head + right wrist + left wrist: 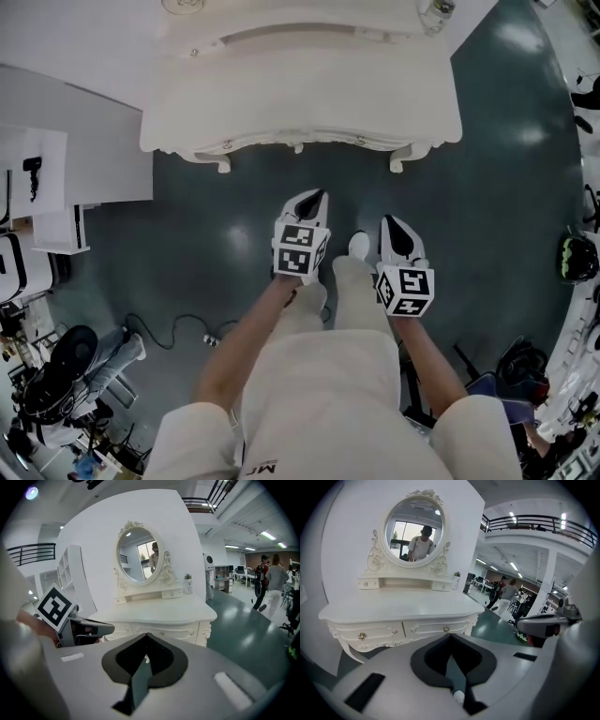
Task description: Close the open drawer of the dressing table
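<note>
A person stood on a dark floor (234, 216) facing a white dressing table (300, 94), a little apart from it. The left gripper (313, 201) and right gripper (392, 225) were held side by side, both pointing at the dressing table, each with its jaws pressed together on nothing. In the left gripper view both drawers (436, 629) looked flush with the front. An oval mirror (415, 527) rose behind

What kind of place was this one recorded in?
Probably a large open workspace or lab hall, not a bedroom: the white carved dressing table stands on a glossy dark green floor, with a black-railed mezzanine and people beyond.
</note>
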